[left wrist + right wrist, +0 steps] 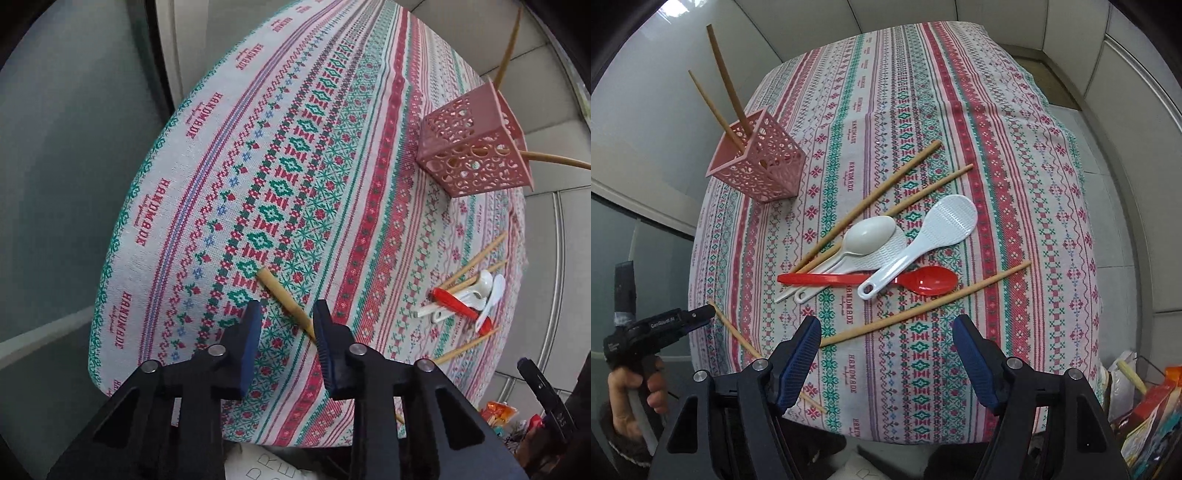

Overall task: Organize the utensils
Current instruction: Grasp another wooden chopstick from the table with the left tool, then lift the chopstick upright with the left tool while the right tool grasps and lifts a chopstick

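A pink perforated holder (759, 158) stands at the table's left with two chopsticks (726, 79) in it; it also shows in the left wrist view (474, 147). A pile of white spoons (871, 240), a white rice paddle (931, 232), a red spoon (886, 280) and loose chopsticks (923, 304) lies mid-table. My left gripper (286, 317) is open just above the cloth, its fingers on either side of a chopstick (284, 299) lying near the table's front left edge; that gripper also shows in the right wrist view (701, 314). My right gripper (886, 332) is wide open and empty above the front edge.
The table (1015, 110) wears a patterned cloth. Pale walls surround it. Bags and packets (1145, 406) sit on the floor at the right. The utensil pile shows at the right of the left wrist view (461, 299).
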Action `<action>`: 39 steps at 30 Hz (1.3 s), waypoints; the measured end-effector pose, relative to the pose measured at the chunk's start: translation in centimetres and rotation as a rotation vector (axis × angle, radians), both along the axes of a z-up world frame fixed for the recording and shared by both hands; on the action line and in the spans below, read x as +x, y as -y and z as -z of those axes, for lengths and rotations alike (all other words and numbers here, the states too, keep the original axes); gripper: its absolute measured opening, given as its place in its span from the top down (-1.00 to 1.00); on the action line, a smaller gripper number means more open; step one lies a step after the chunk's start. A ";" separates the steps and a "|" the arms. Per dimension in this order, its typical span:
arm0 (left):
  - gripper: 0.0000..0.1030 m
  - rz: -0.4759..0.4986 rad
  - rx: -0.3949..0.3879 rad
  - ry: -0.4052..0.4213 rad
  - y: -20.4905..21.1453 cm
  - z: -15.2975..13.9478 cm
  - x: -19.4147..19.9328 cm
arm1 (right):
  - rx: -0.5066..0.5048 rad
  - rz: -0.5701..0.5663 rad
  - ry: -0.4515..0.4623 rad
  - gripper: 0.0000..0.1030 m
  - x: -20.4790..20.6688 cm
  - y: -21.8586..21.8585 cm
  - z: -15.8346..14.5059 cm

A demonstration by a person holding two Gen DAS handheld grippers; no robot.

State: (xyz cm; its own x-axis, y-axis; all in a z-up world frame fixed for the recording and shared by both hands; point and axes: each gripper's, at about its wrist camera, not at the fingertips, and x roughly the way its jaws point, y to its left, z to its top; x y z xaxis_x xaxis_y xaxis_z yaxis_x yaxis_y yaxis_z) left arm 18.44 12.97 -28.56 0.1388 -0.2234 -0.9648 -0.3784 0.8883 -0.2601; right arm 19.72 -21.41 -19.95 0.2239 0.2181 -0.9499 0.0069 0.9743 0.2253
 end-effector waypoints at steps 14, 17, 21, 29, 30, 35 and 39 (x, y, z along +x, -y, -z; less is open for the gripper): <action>0.80 0.007 0.142 0.031 2.2 0.6 2.4 | 0.032 0.147 -0.037 -0.49 -0.3 6.2 0.9; 0.87 0.040 0.140 0.063 3.7 -0.1 2.9 | 0.038 0.182 -0.053 -0.49 -0.2 7.4 1.4; 0.87 0.095 0.172 0.145 5.8 -2.4 3.4 | 0.040 0.233 -0.072 -0.49 0.0 9.0 2.1; 0.87 0.179 0.165 0.304 7.2 -7.3 2.5 | 0.059 0.337 -0.126 -0.47 1.2 10.8 4.7; 0.87 0.187 0.168 0.324 7.3 -7.8 2.3 | 0.055 0.353 -0.134 -0.40 1.4 10.9 5.1; 0.87 0.226 0.168 0.405 7.8 -10.3 0.9 | 0.084 0.426 -0.181 0.06 2.2 11.1 7.3; 0.87 0.246 0.157 0.433 8.3 -11.1 0.5 | 0.074 0.478 -0.161 0.13 2.9 10.7 7.9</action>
State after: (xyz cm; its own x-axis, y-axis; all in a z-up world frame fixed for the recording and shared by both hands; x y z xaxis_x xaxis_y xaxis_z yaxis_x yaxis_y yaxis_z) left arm 18.97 4.65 -17.46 0.4945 -0.1564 -0.8550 -0.0413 0.9783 -0.2029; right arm 22.65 -32.11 -27.89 0.1674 0.1953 -0.9663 0.4882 0.8351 0.2534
